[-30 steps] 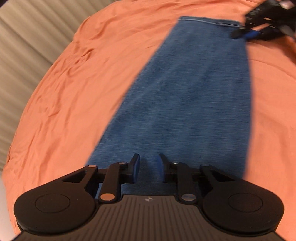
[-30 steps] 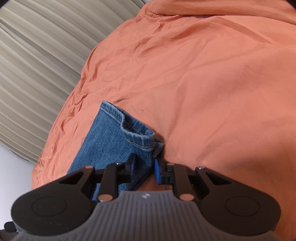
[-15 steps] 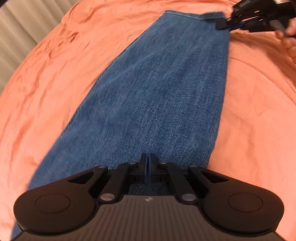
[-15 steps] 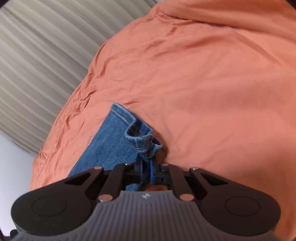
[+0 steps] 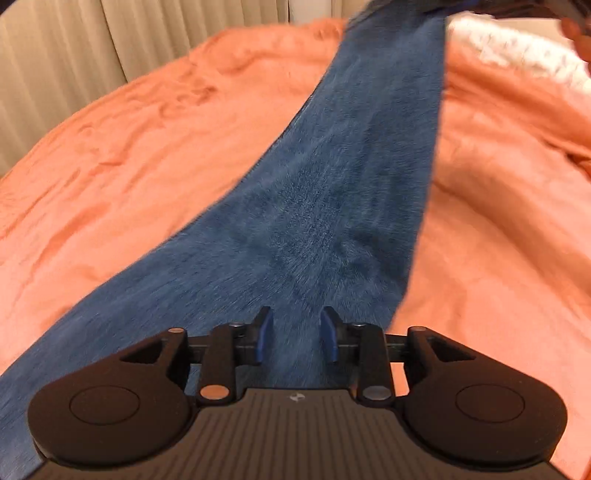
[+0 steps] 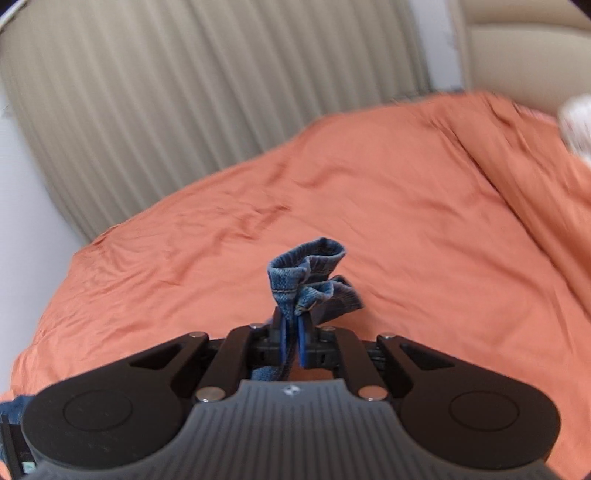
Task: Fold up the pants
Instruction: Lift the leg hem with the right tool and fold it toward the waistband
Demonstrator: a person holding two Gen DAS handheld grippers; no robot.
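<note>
Blue denim pants (image 5: pixel 332 192) stretch as one long leg across an orange bedspread (image 5: pixel 147 166) in the left wrist view, rising toward the top edge. My left gripper (image 5: pixel 296 338) is open, its blue pads apart just above the denim near its lower part. In the right wrist view my right gripper (image 6: pixel 291 341) is shut on the bunched hem of the pant leg (image 6: pixel 310 277) and holds it lifted above the bedspread (image 6: pixel 406 221). The right gripper shows as a dark blur at the top of the left wrist view (image 5: pixel 461 5).
Beige pleated curtains (image 6: pixel 184 110) hang behind the bed. A white pillow or cloth (image 5: pixel 517 51) lies at the far right of the bed. A beige headboard (image 6: pixel 528 51) stands at the upper right. The bed's edge runs along the left.
My left gripper, shut on the denim half a second ago, has opened. My right gripper has closed on the hem and lifted it up off the bedspread, pulling the leg taut.
</note>
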